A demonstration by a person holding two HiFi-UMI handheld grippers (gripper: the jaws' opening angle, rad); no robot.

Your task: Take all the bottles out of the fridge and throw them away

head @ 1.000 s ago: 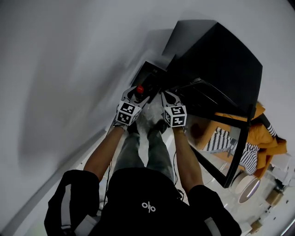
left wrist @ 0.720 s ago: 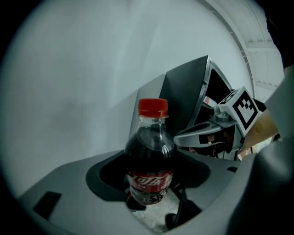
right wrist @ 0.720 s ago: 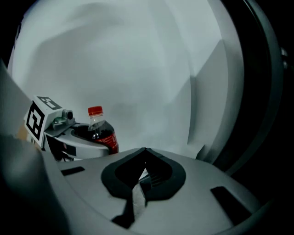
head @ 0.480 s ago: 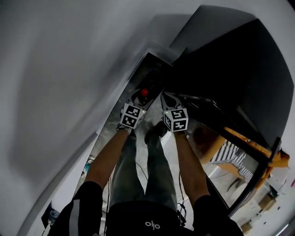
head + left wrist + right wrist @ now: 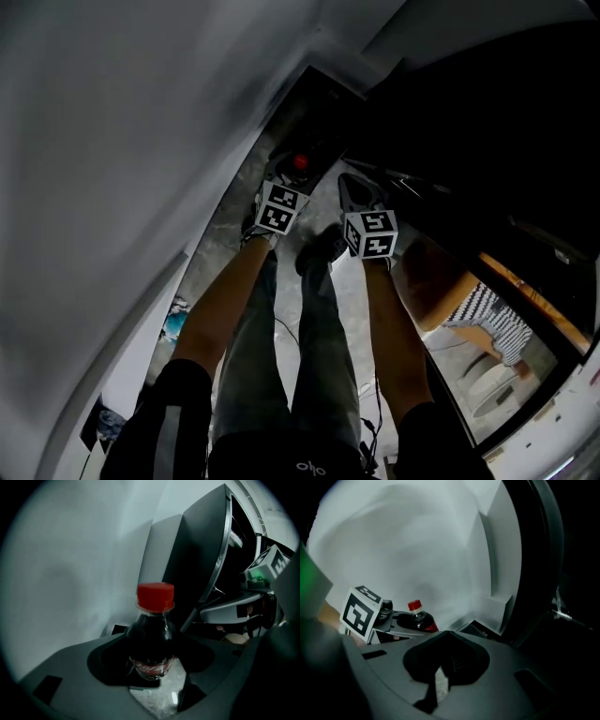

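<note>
Sunk well lower since a second ago; pinching the cola bottle [image 5: 152, 639] upright in left hand-held gripper [image 5: 287, 174], likely for binning; right hand-held gripper [image 5: 350, 185] pressed together, empty.

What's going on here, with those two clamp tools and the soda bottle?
A person stands between a white wall and a dark fridge, with a hand-held gripper in each hand. The left gripper is shut on a cola bottle with a red cap, gripping it around the body and holding it upright. The right gripper is shut and empty, close beside the left one. Both point forward and down, ahead of the person's feet.
</note>
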